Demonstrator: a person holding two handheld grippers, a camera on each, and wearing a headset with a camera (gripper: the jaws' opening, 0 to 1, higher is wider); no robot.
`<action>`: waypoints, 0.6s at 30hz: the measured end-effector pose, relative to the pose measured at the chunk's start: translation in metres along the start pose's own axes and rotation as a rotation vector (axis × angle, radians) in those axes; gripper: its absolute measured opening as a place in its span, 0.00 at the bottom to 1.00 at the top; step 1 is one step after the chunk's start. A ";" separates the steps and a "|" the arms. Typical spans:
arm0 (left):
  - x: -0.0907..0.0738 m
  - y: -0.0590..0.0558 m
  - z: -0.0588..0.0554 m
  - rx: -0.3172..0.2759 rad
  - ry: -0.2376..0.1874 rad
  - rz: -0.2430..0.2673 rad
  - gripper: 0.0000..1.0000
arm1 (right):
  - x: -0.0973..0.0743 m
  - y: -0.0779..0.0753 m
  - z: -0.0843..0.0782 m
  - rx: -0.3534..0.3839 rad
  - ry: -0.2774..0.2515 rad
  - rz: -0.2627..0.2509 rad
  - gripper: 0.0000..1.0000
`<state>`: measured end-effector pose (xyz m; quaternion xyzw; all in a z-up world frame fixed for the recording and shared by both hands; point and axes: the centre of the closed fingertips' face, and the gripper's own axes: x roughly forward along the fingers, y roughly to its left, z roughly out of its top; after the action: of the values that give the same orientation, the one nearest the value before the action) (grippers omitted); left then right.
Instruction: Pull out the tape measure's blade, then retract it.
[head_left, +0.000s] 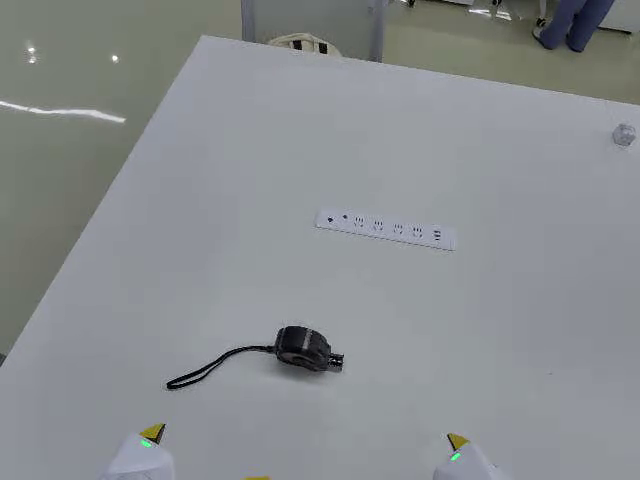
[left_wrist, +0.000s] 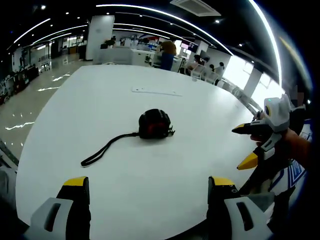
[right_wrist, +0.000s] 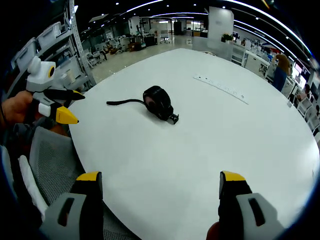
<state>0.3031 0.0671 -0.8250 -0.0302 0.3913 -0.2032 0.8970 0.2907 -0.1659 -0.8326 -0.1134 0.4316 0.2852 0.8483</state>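
Resting untouched: tape measure (head_left: 305, 348) | left gripper view: right gripper (left_wrist: 237, 148), fingers (left_wrist: 248, 161) apart

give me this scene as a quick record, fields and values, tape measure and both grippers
table: white
tape measure: black, lying on the table, nothing touching it
blade: retracted, hook at the case mouth
strap: black loop, trailing from the case across the table
left gripper: open, empty, short of the tape measure
right gripper: open, empty, short of the tape measure
power strip: white, flat on the table beyond the tape measure
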 end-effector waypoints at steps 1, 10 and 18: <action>0.000 0.000 0.000 0.000 0.000 0.000 0.95 | 0.000 0.000 0.000 0.000 0.000 0.000 1.00; 0.009 -0.001 0.008 0.019 -0.004 -0.012 0.95 | 0.008 -0.004 0.009 -0.029 -0.002 0.009 0.99; 0.021 -0.003 0.015 0.041 -0.007 -0.034 0.94 | 0.016 -0.006 0.013 -0.060 0.002 0.023 0.99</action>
<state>0.3254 0.0549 -0.8282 -0.0192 0.3836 -0.2262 0.8952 0.3106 -0.1590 -0.8381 -0.1340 0.4248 0.3074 0.8409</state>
